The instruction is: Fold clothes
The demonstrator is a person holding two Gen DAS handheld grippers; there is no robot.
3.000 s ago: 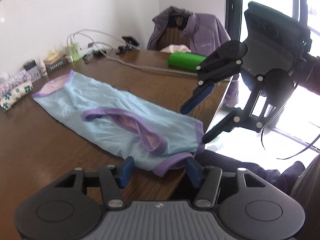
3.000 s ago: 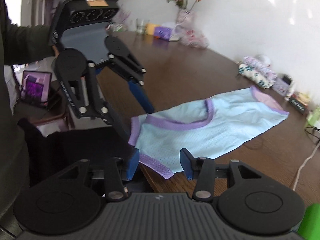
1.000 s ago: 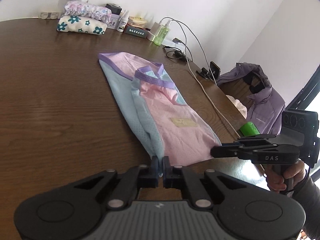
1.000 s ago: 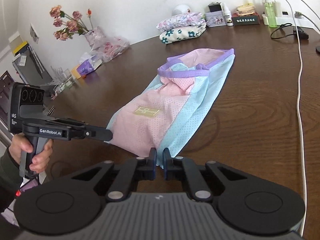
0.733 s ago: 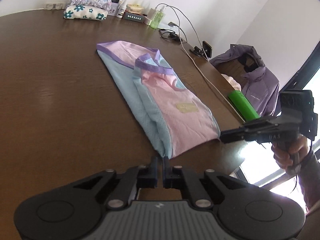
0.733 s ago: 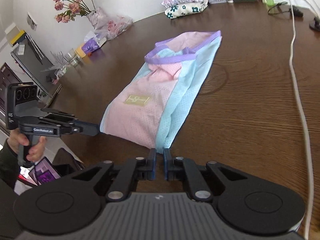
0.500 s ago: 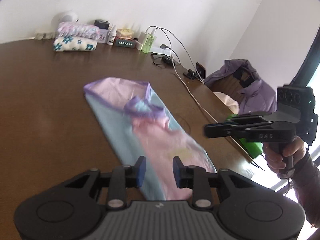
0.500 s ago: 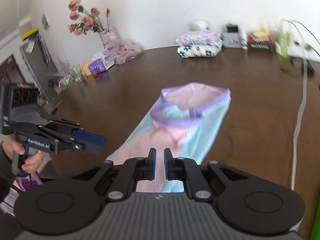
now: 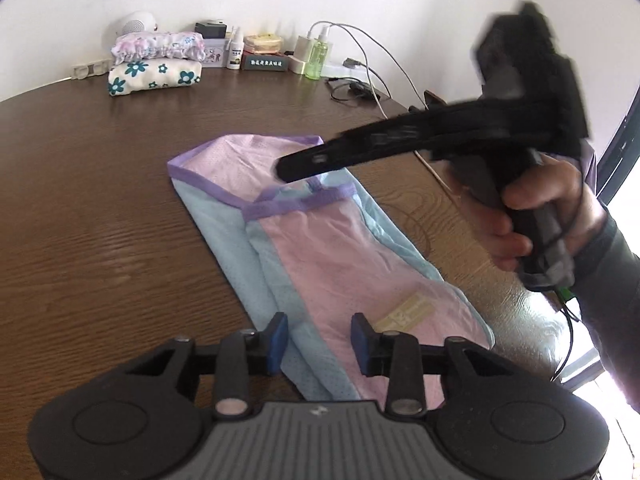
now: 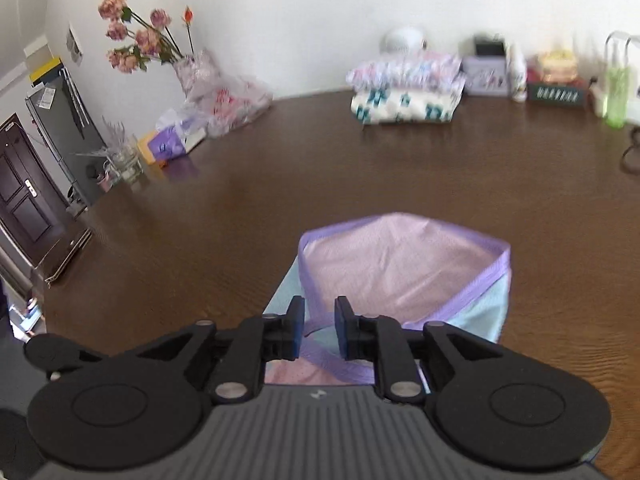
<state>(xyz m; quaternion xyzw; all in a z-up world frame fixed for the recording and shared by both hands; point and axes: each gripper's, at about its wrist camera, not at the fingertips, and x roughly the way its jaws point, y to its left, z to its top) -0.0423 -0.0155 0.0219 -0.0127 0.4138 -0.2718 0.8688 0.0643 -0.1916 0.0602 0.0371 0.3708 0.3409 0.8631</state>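
Note:
A pink and light-blue garment with purple trim (image 9: 320,248) lies folded lengthwise on the dark wooden table (image 9: 100,220). My left gripper (image 9: 319,338) is open and empty, hovering over the garment's near end. My right gripper (image 10: 319,328) is open above the purple-trimmed neck area (image 10: 400,264). It also shows in the left wrist view (image 9: 304,164), held over the garment's far end, blurred by motion.
Folded floral cloths (image 9: 154,70) sit at the table's back by the wall, with small bottles, boxes and a green bottle (image 9: 318,56). White cables (image 9: 376,76) run along the right. A flower vase (image 10: 192,72) and tissue packs (image 10: 168,144) stand far left.
Both grippers were shut on the garment's near corners, then let go and opened. My right gripper moved forward over the garment to its neck end. My left gripper stayed at the near end.

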